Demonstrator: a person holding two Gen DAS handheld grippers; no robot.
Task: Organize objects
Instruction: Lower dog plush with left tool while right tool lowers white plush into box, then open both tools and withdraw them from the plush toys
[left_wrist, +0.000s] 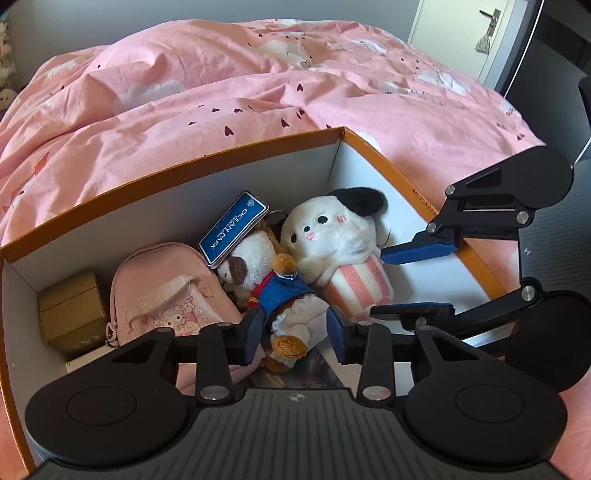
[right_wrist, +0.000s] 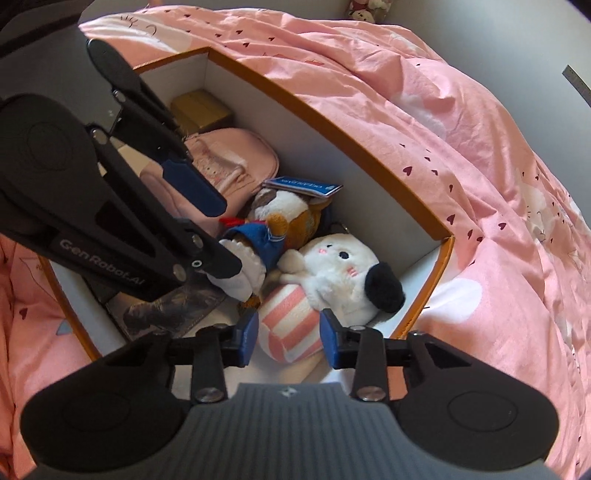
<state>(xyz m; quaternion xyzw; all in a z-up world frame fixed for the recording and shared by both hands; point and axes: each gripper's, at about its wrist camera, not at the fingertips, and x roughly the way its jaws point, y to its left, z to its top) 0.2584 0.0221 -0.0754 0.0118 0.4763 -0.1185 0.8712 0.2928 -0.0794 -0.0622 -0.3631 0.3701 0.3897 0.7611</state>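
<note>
An orange-rimmed white box (left_wrist: 184, 192) (right_wrist: 332, 122) lies on a pink bed. Inside it, a brown and white plush in a blue jacket (left_wrist: 280, 291) (right_wrist: 280, 218) carries a blue tag (left_wrist: 234, 232). Beside it lies a white plush with a black ear in a pink striped cup (left_wrist: 354, 288) (right_wrist: 288, 325). My left gripper (left_wrist: 295, 332) (right_wrist: 231, 236) is open, its blue pads flanking the brown plush's legs with a small gap. My right gripper (right_wrist: 289, 338) (left_wrist: 378, 282) is shut on the striped cup, both pads against its sides.
A pink pouch (left_wrist: 166, 291) (right_wrist: 229, 155) and a small brown carton (left_wrist: 70, 314) (right_wrist: 199, 107) fill the box's left end. A dark printed card (right_wrist: 166, 306) lies flat under the left gripper. The crumpled pink duvet (left_wrist: 258, 92) surrounds the box; a door (left_wrist: 480, 33) stands behind.
</note>
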